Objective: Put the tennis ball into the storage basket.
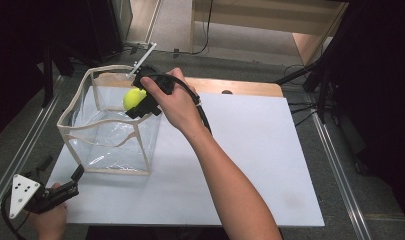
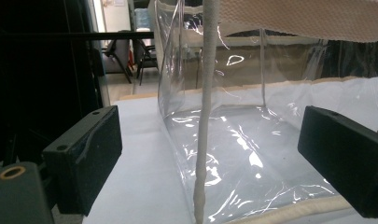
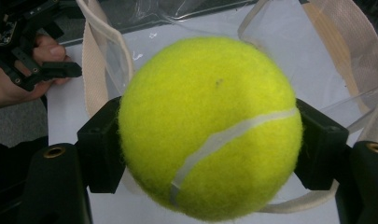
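A yellow-green tennis ball (image 1: 134, 98) (image 3: 210, 126) is held between the jaws of my right gripper (image 1: 140, 102) (image 3: 210, 144), above the open top of a clear plastic bag (image 1: 110, 125) with beige trim. The bag stands on the white table at the left. My left gripper (image 1: 76, 175) (image 2: 210, 163) rests low by the bag's near left corner, jaws wide apart, with the bag's beige corner seam (image 2: 205, 140) straight ahead between them. In the right gripper view, the left hand and its gripper (image 3: 60, 70) appear beyond the ball at the upper left.
A white board (image 1: 250, 150) covers the wooden table, with bare surface to the right of the bag. Metal rails (image 1: 340, 170) run along both sides. Black stands and cables (image 1: 310, 75) sit at the back right.
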### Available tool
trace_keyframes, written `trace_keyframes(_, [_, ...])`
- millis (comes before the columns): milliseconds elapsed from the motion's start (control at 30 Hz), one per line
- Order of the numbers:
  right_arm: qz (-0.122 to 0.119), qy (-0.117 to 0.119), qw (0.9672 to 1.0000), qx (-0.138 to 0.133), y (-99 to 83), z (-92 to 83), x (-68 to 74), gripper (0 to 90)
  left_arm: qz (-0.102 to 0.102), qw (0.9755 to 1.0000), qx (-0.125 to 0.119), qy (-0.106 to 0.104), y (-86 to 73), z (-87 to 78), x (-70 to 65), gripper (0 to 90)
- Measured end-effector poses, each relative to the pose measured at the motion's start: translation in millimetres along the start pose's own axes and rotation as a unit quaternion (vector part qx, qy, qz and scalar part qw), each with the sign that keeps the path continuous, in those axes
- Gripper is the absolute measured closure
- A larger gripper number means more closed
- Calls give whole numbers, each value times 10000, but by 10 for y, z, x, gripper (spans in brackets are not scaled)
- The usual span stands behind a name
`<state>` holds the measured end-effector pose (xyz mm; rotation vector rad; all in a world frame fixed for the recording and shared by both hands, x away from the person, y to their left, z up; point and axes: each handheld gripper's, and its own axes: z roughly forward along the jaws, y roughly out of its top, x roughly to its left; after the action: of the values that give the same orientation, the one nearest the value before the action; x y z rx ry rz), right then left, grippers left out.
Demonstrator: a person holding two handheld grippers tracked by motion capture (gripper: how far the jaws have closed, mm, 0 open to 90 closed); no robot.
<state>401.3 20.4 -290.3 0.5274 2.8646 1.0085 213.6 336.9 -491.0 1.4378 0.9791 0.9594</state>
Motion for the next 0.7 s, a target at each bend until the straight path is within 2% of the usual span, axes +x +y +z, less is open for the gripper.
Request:
trace_keyframes(300, [85,19,9999,84,-1,66,-36,235,4,10000,1,1,1,0,3,68])
trace_keyframes(367, [15,23,10000,67,-6,84,-56,235,2,10000,-3,1,1,0,4,68])
trace_keyframes(433, [104,13,9999,98,-10,95,-53,235,-2,10000,-7,1,1,2,3,68])
trace_keyframes(700, [83,13,9998,173,-26,127,-77,234,-20,10000,-15,-2,1,3,3,68])
